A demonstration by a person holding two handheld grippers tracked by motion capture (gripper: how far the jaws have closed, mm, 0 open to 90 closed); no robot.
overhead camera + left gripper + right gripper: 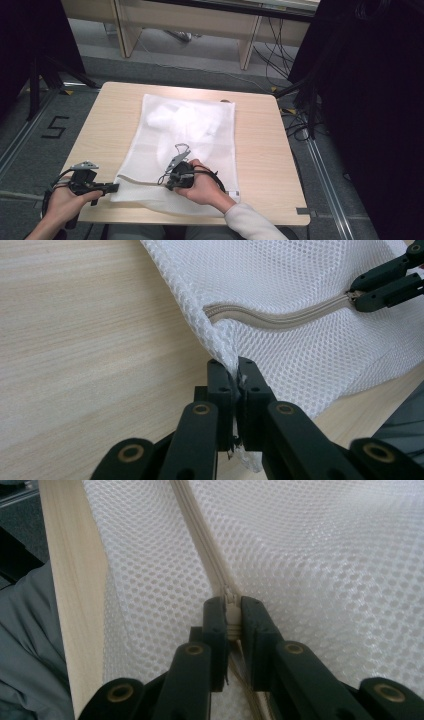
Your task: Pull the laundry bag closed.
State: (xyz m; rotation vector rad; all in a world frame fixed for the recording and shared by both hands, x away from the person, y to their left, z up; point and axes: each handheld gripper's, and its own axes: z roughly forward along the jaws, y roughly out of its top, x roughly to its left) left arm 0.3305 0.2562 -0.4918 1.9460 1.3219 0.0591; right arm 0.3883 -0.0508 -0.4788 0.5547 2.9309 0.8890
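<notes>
Left tool (235, 372) pinching mesh bag (310, 285) corner; right tool (231, 612) pinching zipper pull (231, 605).

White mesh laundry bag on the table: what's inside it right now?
Through the white mesh laundry bag a soft white bundle shows near the far end, apparently fabric. The mesh blurs it, so I cannot tell which items or how many. The beige zipper looks closed along its visible stretch.

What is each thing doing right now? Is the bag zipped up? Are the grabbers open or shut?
Mesh bag: flat on the table, something white inside.
Zipper: closed between corner and pull.
Zipper pull: pinched by the right gripper.
Left gripper: shut on the bag's corner.
Right gripper: shut on the pull.
</notes>
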